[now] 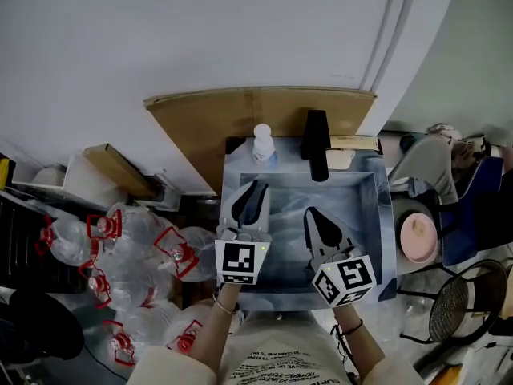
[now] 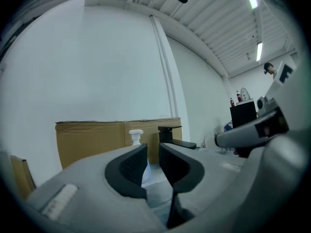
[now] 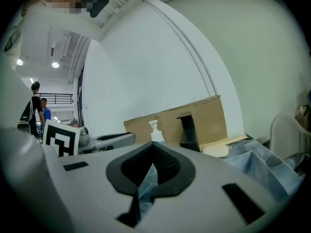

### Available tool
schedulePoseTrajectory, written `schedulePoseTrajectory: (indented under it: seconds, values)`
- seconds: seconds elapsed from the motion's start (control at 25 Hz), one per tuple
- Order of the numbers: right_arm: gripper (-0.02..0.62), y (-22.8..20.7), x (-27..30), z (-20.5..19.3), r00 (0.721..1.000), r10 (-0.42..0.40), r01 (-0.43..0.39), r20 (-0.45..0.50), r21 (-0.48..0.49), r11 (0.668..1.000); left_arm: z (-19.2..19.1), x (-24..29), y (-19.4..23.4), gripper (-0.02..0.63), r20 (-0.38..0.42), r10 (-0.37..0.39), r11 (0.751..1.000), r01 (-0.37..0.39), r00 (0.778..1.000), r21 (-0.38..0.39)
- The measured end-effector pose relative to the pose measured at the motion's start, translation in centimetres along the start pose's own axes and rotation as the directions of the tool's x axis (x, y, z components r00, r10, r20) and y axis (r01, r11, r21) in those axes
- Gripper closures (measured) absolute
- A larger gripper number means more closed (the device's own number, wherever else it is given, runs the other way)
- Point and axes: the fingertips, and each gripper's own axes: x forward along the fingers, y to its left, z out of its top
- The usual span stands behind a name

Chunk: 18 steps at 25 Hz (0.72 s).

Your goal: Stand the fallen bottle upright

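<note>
A white pump bottle (image 1: 263, 144) stands upright at the back left rim of the blue-grey sink (image 1: 380, 215), beside the black faucet (image 1: 316, 147). My left gripper (image 1: 257, 188) hovers over the sink a short way in front of the bottle. Its jaws are a narrow gap apart with nothing between them. In the left gripper view (image 2: 152, 150) the bottle's cap (image 2: 136, 136) shows just past the left jaw. My right gripper (image 1: 309, 212) hangs over the middle of the sink, shut and empty. In the right gripper view (image 3: 154, 148) the bottle (image 3: 155, 131) rises behind the closed tips.
A cardboard sheet (image 1: 240, 115) leans on the white wall behind the sink. Several clear water jugs with red handles (image 1: 128, 247) crowd the floor at the left. A pink bowl (image 1: 417, 237) and a mesh chair (image 1: 457, 299) are at the right.
</note>
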Motion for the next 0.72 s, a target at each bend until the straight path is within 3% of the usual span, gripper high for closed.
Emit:
schedulePoseTrajectory:
  seconds: [0.72]
  values:
    - [0.592,0.6,-0.6,4.8,0.995,0.024,-0.018,0.098,-0.067,0.998,1.7,-6.7,0.8,0.575,-0.024,0.006,0.999,-0.007,1.000,-0.035]
